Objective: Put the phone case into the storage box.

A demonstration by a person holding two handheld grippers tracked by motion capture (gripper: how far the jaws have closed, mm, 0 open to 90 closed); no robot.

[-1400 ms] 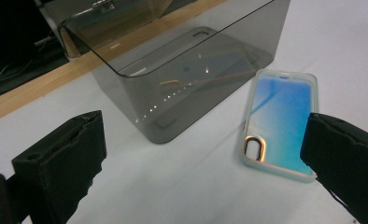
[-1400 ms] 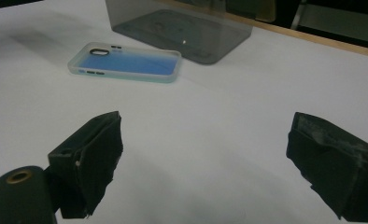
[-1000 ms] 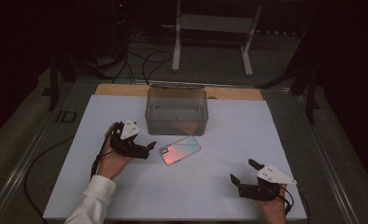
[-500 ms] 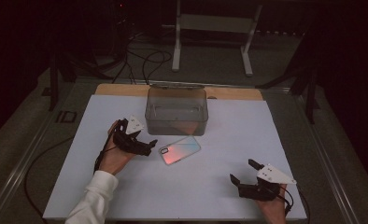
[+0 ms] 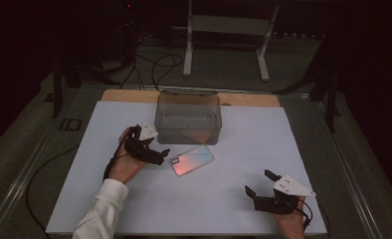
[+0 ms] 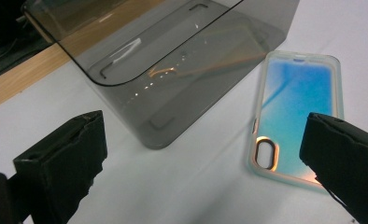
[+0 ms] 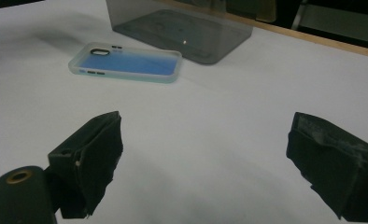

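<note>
Here, the left tool, its jaws spread wide, sits just beside the phone case, which lies flat on the white worktop at the centre, at 6 o'clock from the smoky plastic box and just short of touching it. The right tool, equally spread and pinching nothing, rests well apart at 4 o'clock from the case. Judging by the layout, the work has barely begun: the case is ungripped and the box appears empty, so the grasp and any transfer remain. In the left gripper view one black jaw covers the case's near corner, and the box's tinted walls make its floor hard to read.
</note>
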